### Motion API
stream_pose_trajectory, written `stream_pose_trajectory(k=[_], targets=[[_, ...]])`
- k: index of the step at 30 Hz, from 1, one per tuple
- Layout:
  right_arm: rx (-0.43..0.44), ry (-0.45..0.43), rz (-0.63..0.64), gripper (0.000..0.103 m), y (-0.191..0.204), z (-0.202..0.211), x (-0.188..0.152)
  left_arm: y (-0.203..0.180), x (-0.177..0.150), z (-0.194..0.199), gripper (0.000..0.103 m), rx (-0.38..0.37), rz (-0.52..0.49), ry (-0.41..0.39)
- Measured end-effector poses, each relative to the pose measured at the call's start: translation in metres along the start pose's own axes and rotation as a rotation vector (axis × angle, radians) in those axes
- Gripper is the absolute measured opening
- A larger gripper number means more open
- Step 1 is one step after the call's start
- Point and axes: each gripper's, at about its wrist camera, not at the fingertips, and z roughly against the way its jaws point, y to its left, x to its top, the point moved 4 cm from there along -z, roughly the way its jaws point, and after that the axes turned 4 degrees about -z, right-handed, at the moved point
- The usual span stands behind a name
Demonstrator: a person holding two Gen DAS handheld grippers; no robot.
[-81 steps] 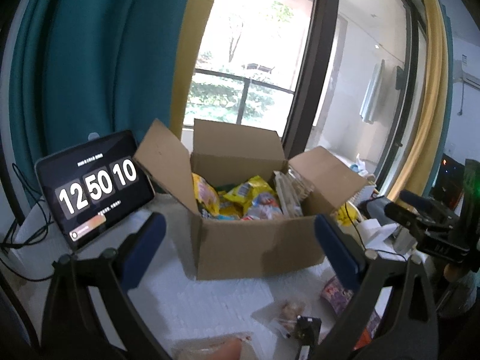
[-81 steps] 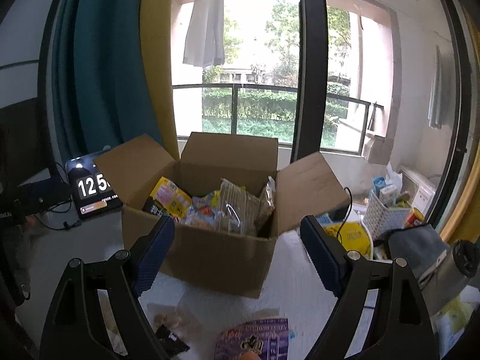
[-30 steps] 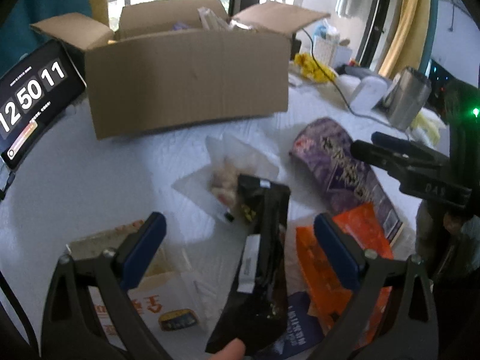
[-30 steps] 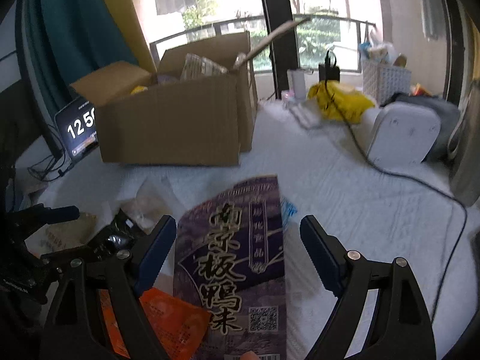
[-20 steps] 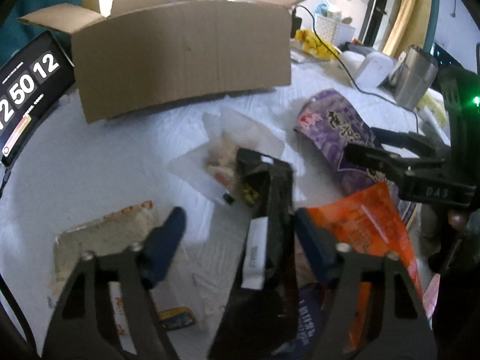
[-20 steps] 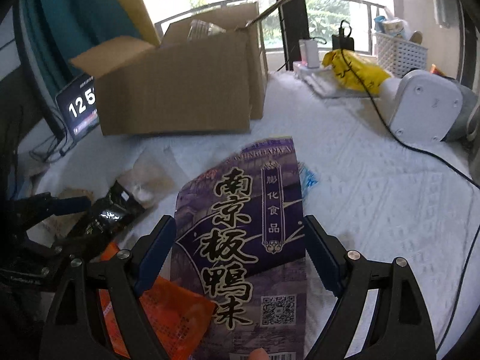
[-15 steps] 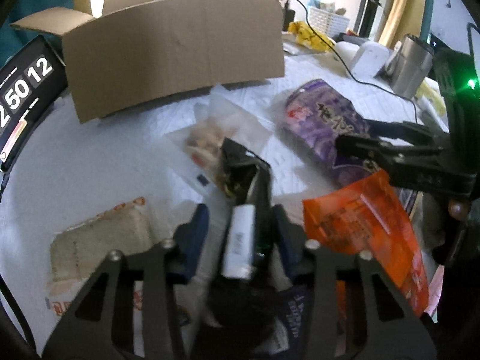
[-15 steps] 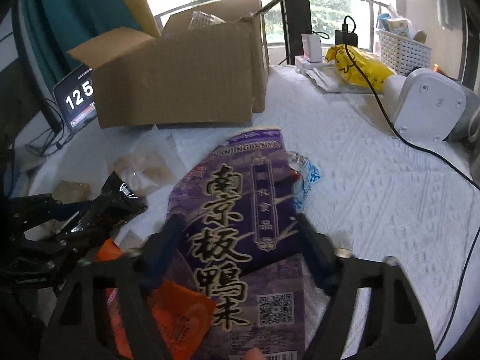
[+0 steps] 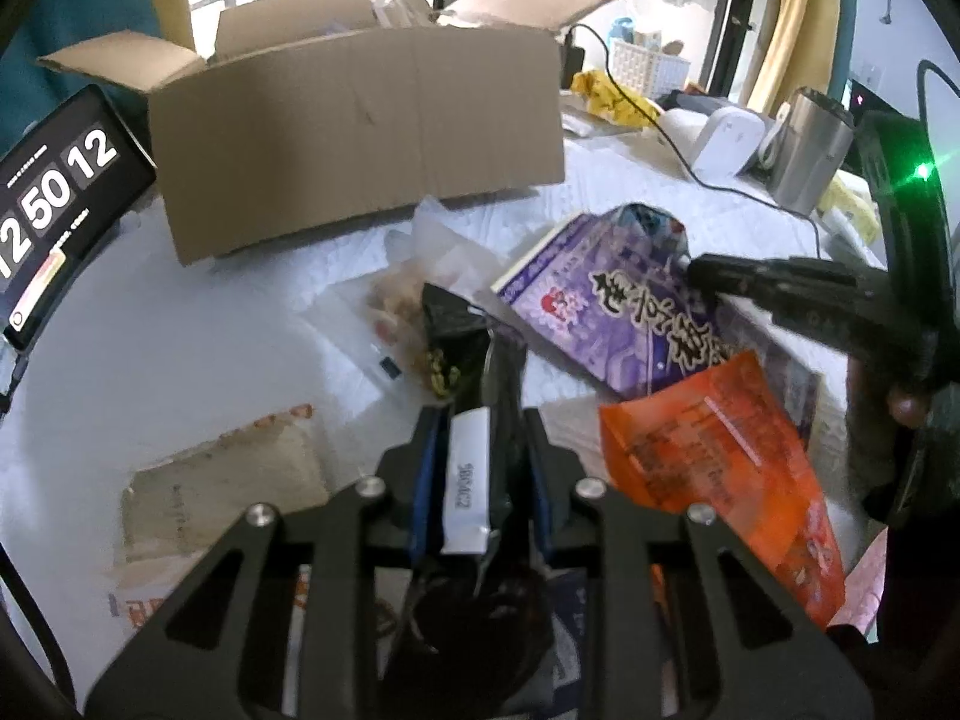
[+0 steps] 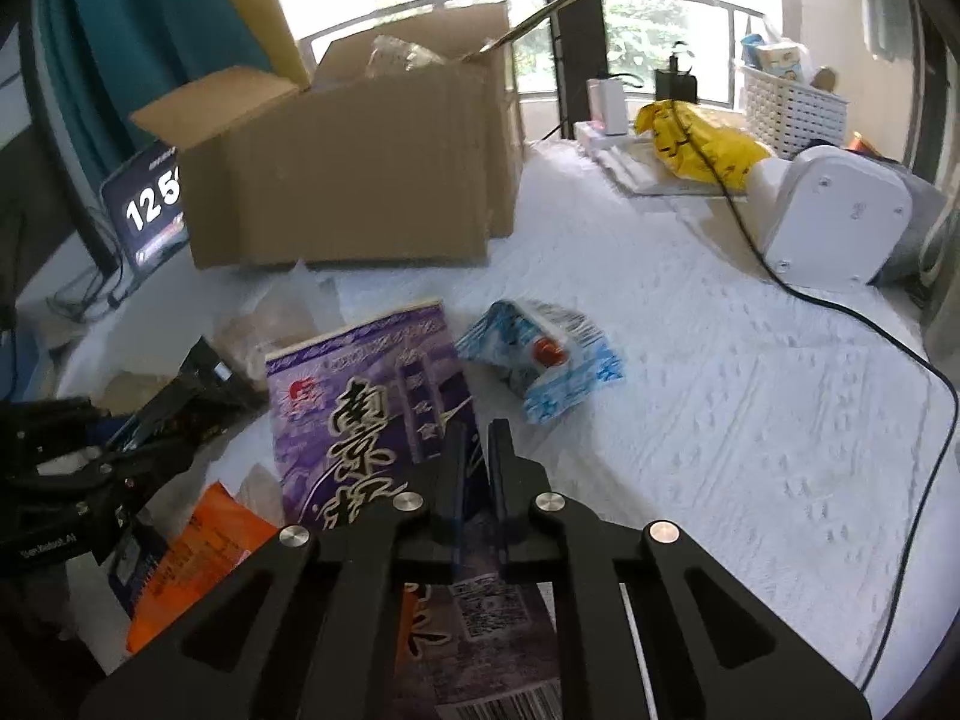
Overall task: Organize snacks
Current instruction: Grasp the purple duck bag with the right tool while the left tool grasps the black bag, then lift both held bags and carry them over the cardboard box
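Lifting both catches toward the cardboard box (image 9: 354, 138) at the upper centre of my left view is the job, I judge, so I should raise them clear of the near wall before releasing. My right tongs (image 10: 475, 450) are clamped on the purple snack bag (image 10: 372, 414) at lower centre, which I'd lift level so it doesn't drag the orange packet (image 10: 198, 546) lying against it. My left tongs (image 9: 480, 438) pinch the smaller black packet (image 9: 462, 360) at centre frame; I'd keep that squeeze firm.
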Motion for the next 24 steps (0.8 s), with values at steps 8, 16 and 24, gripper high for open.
stream_pose_trajectory(k=[8,16,24], targets=[[0.043,0.084,0.040,0.080,0.000,0.000,-0.004,0.003,-0.004,-0.001,0.027,-0.020,0.007,0.002],[0.059,0.161,0.083,0.081,0.025,-0.021,-0.012,0.006,-0.004,0.002,0.027,-0.027,0.006,-0.002],[-0.065,0.168,0.212,0.091,0.056,-0.038,-0.017,0.004,-0.006,-0.004,0.027,-0.060,0.021,0.003]])
